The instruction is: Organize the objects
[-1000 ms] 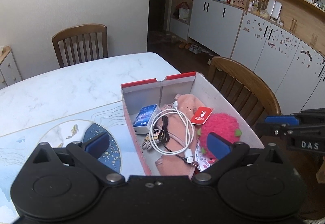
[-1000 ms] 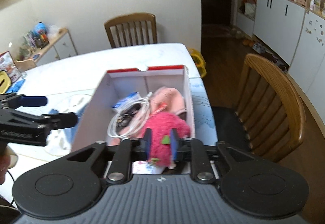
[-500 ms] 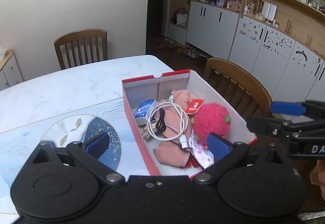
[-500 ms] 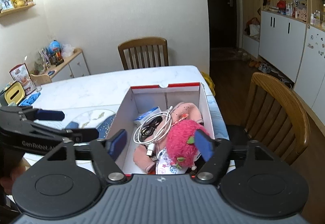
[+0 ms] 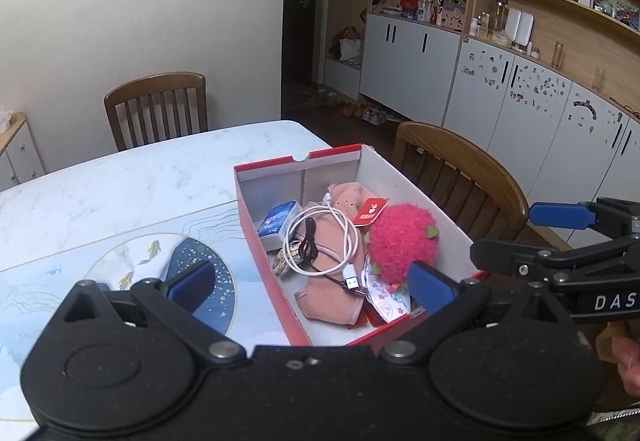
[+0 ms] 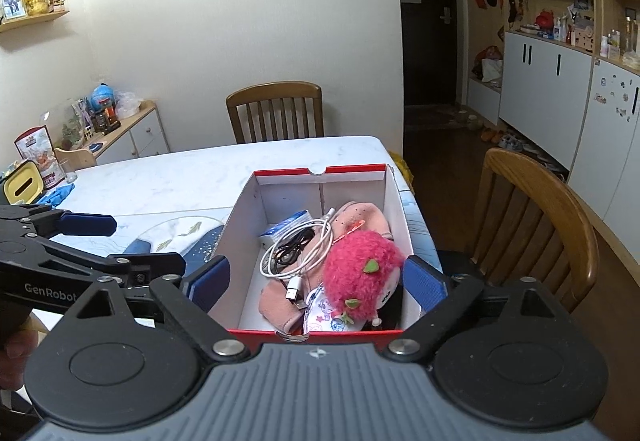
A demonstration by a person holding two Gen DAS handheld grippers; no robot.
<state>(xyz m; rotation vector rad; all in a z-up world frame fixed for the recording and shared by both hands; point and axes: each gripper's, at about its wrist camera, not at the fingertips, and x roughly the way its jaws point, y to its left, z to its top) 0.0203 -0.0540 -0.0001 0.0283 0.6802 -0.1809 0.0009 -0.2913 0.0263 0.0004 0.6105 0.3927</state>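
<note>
A red-and-white shoe box point(image 5: 296, 165) point(image 6: 320, 171) stands open on the marble table. In it lie a pink plush doll point(image 5: 402, 241) point(image 6: 360, 269), a coiled white cable point(image 5: 320, 237) point(image 6: 300, 253), a pink cloth point(image 5: 332, 301) and a small blue box point(image 5: 278, 221). My right gripper point(image 6: 317, 281) point(image 5: 503, 230) hovers at the box's near end. Its jaws are opening wide, and the pads touch nothing; the doll rests in the box beyond them. My left gripper point(image 5: 310, 286) point(image 6: 148, 244) is open over the box's left side, holding nothing.
A blue-and-white fish placemat point(image 5: 132, 261) lies left of the box. Wooden chairs stand at the far end point(image 6: 276, 109) and the right side point(image 6: 536, 217) of the table. A yellow object point(image 6: 22, 187) sits at the far left. White cabinets point(image 5: 412, 65) line the right wall.
The right gripper was shut on the pink doll a second ago; it has let go and spread wide. Both grippers have drawn back from the box, and the doll now lies inside.
</note>
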